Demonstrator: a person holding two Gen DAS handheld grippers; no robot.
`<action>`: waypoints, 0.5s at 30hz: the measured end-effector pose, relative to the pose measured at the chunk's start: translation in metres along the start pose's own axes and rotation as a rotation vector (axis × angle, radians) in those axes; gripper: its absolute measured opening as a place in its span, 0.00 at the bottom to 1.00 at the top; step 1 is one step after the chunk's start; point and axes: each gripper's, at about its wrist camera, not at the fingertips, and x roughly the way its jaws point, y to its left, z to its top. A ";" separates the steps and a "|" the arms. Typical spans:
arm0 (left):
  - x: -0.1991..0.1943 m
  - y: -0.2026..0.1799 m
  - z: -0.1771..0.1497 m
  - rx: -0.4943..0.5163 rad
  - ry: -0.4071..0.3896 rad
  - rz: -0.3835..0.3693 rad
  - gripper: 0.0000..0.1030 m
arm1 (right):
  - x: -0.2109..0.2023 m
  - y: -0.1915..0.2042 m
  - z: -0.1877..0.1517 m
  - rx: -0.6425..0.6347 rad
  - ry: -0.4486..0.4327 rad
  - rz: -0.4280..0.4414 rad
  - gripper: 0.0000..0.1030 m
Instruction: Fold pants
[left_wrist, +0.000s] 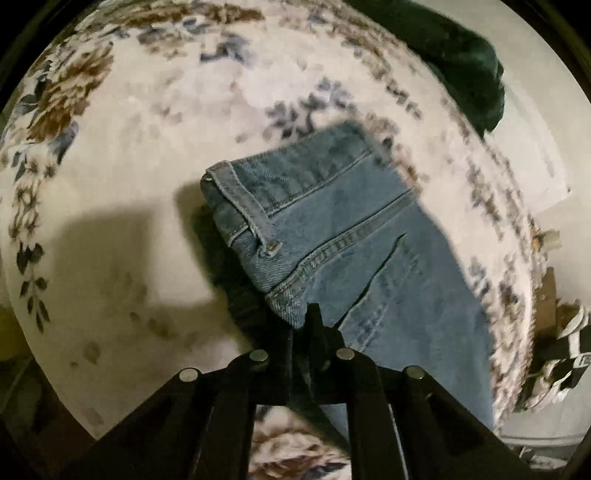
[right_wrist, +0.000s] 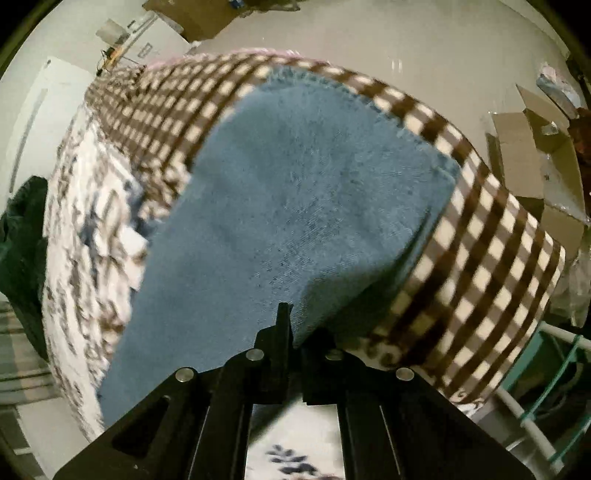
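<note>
The pants are light blue jeans, folded lengthwise, held above a floral bed cover. In the left wrist view the waistband end with a belt loop hangs in front of my left gripper, which is shut on the jeans' edge near the waist. In the right wrist view the leg end, with its frayed hem at the top, stretches away from my right gripper, which is shut on the leg edge. The lifted denim casts a shadow on the cover.
A dark green garment lies at the bed's far edge. A brown-and-cream checked blanket covers the bed's end. Cardboard boxes stand on the floor to the right, and a white rail beside the bed.
</note>
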 end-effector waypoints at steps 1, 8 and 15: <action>0.004 0.002 -0.002 -0.010 0.013 0.004 0.09 | 0.005 -0.004 0.001 -0.003 0.007 -0.005 0.05; -0.019 -0.011 -0.023 0.030 0.054 0.077 0.58 | 0.000 -0.051 0.020 0.110 0.001 0.167 0.37; -0.031 -0.080 -0.077 0.219 0.100 0.071 0.72 | -0.017 -0.083 0.043 0.283 -0.162 0.208 0.22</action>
